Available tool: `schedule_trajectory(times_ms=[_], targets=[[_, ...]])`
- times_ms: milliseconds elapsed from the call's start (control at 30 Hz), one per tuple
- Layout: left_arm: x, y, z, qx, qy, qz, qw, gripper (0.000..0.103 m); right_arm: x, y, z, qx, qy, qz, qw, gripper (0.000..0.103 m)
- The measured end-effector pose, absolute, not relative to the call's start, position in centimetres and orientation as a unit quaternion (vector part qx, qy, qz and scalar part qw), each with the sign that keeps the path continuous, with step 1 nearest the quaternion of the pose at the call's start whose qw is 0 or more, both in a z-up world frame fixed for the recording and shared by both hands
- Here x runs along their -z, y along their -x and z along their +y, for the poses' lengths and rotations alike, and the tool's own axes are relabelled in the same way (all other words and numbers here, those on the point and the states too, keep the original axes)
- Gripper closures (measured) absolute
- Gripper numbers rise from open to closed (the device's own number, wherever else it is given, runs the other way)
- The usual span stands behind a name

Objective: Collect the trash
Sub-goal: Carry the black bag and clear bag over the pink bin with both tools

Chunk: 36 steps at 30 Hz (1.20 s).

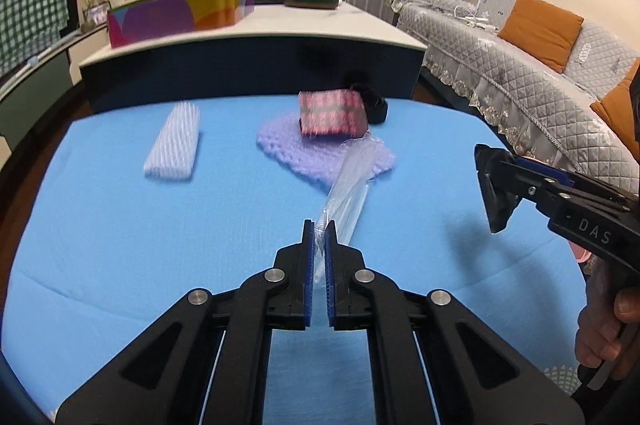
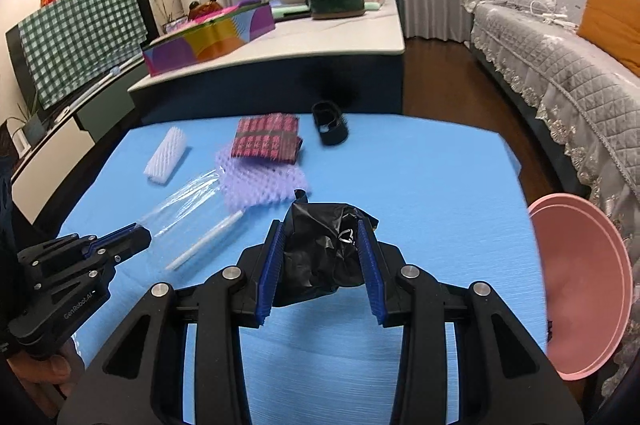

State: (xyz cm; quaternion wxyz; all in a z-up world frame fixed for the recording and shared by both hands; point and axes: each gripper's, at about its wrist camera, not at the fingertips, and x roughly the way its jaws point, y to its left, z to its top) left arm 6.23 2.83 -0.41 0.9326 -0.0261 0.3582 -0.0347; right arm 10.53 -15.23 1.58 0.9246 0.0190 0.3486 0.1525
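My left gripper [image 1: 319, 231] is pinched nearly closed on the near end of a long clear crinkled plastic wrapper [image 1: 347, 185], whose far end trails back toward the lilac bubble-wrap sheet [image 1: 320, 155] on the blue tablecloth [image 1: 120, 245]. My right gripper [image 2: 322, 231] is partly open but clamped round a crumpled black plastic bag [image 2: 324, 249] that fills the gap between its blue pads. I judge the wrapper the riskier hold: the film is thin and slick, only a sliver sits between the pads, and a quick pull could let it slide free or drag the bubble wrap and the red patterned packet [image 2: 267, 143] resting on it. A thin white paper stick [image 2: 206, 239] lies under or inside the film; I cannot tell which, and it may drop out. The bag could spring loose if I relax. The pink round plastic basin [image 2: 592, 289] stands just off the table's right edge, and what I see of it looks empty. The white foam net sleeve [image 2: 166, 155] and small black open-topped tray [image 2: 330, 123] wait farther back; the tray seems empty.
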Motion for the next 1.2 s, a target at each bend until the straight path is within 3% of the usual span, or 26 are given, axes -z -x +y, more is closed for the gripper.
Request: schedule_trajectory(times_ms=[1200], targets=[[-3.6, -5.8, -2.1, 0.077, 0.012, 0.294, 0.953, 0.099, -4.9, -7.7, -22.2, -0.094, -0.031, 0.295, 0.95, 0.065]])
